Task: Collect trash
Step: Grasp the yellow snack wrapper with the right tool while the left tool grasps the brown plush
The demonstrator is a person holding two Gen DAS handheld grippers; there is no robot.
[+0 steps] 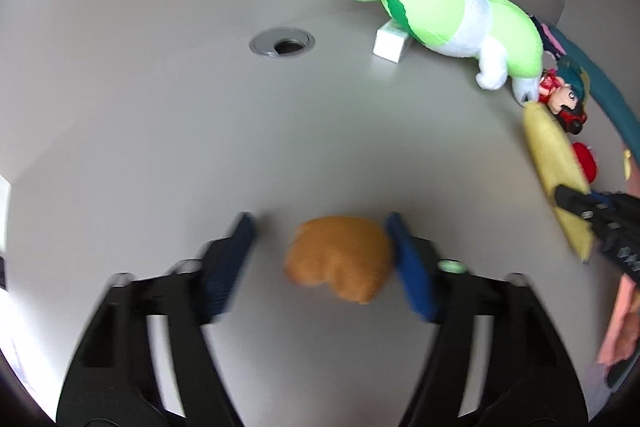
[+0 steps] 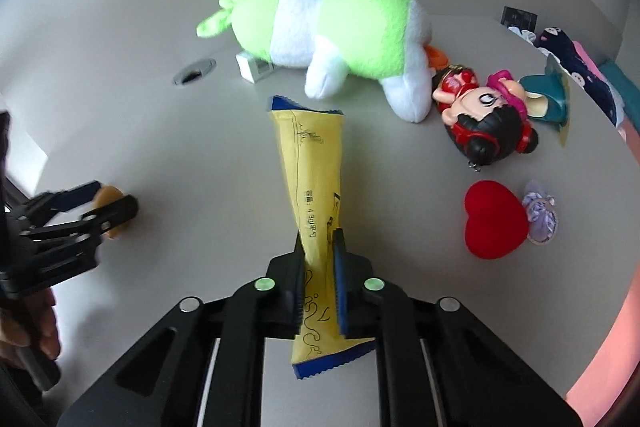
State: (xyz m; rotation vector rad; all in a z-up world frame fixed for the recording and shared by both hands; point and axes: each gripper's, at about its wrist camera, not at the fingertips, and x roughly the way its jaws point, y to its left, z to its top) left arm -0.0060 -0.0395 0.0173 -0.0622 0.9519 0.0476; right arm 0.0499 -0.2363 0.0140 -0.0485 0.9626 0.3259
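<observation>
A crumpled orange-brown lump (image 1: 340, 259) lies on the grey table (image 1: 160, 127) between the blue pads of my left gripper (image 1: 320, 227). The right-hand pad touches the lump, while the left-hand pad stands a little off it, so the jaws are open around it. The right wrist view shows the left gripper (image 2: 113, 197) at the left edge, straddling the same lump. My right gripper (image 2: 318, 237) is shut on a long yellow snack wrapper (image 2: 310, 155) with blue serrated ends. Its far end points toward the plush. The wrapper (image 1: 552, 155) also appears at the right of the left wrist view.
A green and white plush toy (image 2: 340, 27) lies at the back, over a small white box (image 1: 388, 45). A round cable hole (image 1: 282, 43) is left of it. A doll figure (image 2: 488, 115), a red heart (image 2: 494, 219), a purple bundle (image 2: 540, 213) and patterned socks (image 2: 576, 75) sit at the right.
</observation>
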